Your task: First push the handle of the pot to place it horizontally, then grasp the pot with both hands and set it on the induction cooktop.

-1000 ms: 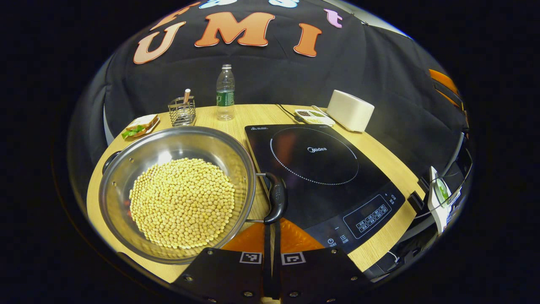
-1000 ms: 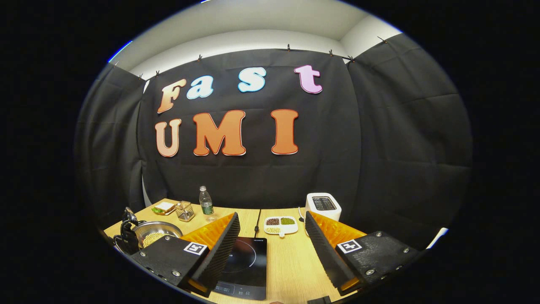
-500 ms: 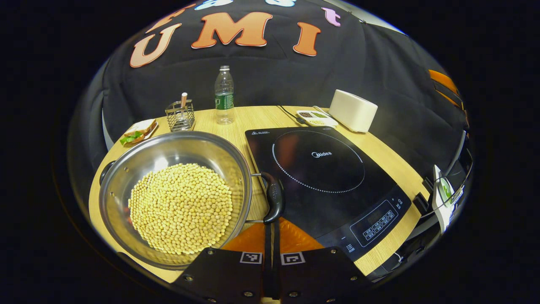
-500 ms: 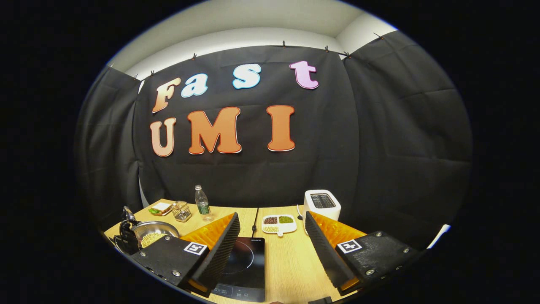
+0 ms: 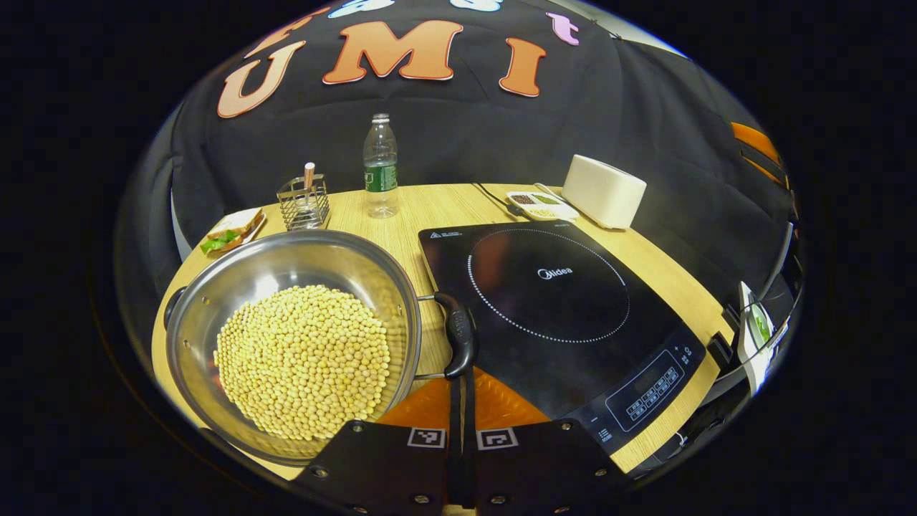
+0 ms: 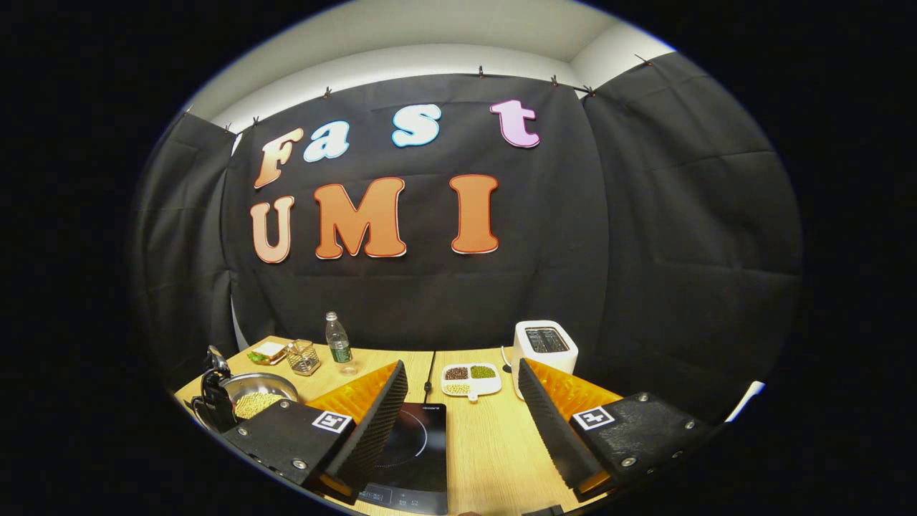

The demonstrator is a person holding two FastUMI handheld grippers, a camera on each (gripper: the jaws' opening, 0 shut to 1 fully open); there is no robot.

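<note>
While the steel pot (image 5: 294,337), heaped with soybeans (image 5: 304,358), fills the lower left of the left gripper view, its near handle (image 5: 460,333) stands just above the left gripper (image 5: 462,383) at bottom centre. The handle's long axis runs up and down the frame, in line with the gripper's fingers, and their tips meet its lower end. The two fingers are pressed together with only a thin seam between them, gripping nothing; the closed tip looks set to nudge, not to grasp. The pot's second handle (image 5: 172,315) peeks past the rim at far left. The induction cooktop (image 5: 551,301) lies just right of the pot, touching or nearly so.

In the right gripper view the right gripper (image 6: 462,419) gapes wide and holds nothing, hovering above the cooktop's (image 6: 412,459) near edge; the pot (image 6: 254,398) sits well off at lower left. The left gripper is plainly the nearer one.
</note>
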